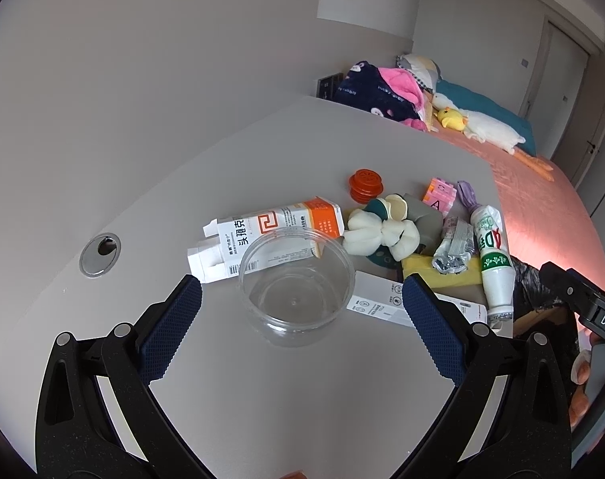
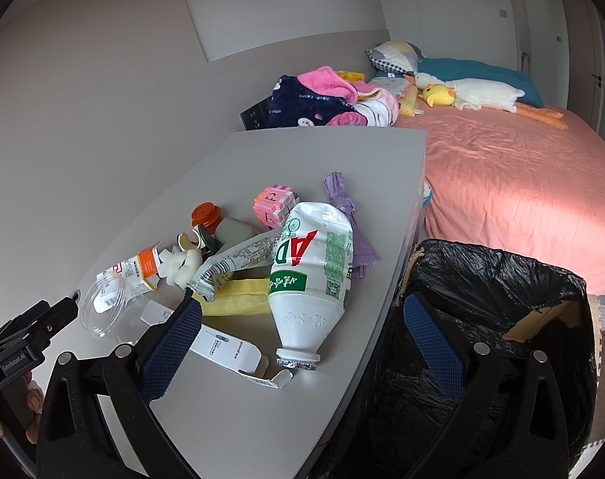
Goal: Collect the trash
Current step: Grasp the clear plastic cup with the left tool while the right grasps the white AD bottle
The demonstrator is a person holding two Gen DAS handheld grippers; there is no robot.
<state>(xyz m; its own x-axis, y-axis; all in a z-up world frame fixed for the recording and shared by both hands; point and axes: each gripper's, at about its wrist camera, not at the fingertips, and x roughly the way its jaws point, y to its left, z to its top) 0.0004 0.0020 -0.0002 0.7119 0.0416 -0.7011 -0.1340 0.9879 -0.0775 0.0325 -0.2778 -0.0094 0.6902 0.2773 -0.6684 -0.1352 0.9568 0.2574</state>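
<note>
Trash lies on a grey table [image 1: 242, 379]. A clear plastic tub [image 1: 296, 281] stands just beyond my open, empty left gripper [image 1: 302, 295], between its fingers' line but apart from them. Behind it lie an orange-and-white carton [image 1: 270, 223], a white crushed bottle [image 1: 494, 267], a foil wrapper [image 1: 454, 249] and a flat white box [image 1: 386, 305]. My right gripper [image 2: 302, 311] is open and empty, with the white bottle [image 2: 314, 275] just ahead of it and the flat white box [image 2: 230, 353] by its left finger. A bin lined with a black bag [image 2: 494, 311] stands at the table's right edge.
Further back on the table are an orange cap [image 1: 366, 185], a pink block cube [image 1: 440, 195], a purple bag [image 2: 344, 215], white fluffy pieces [image 1: 382, 235] and a yellow cloth [image 2: 238, 299]. A cable hole [image 1: 100, 254] is at left. A pink bed [image 2: 522, 183] lies right.
</note>
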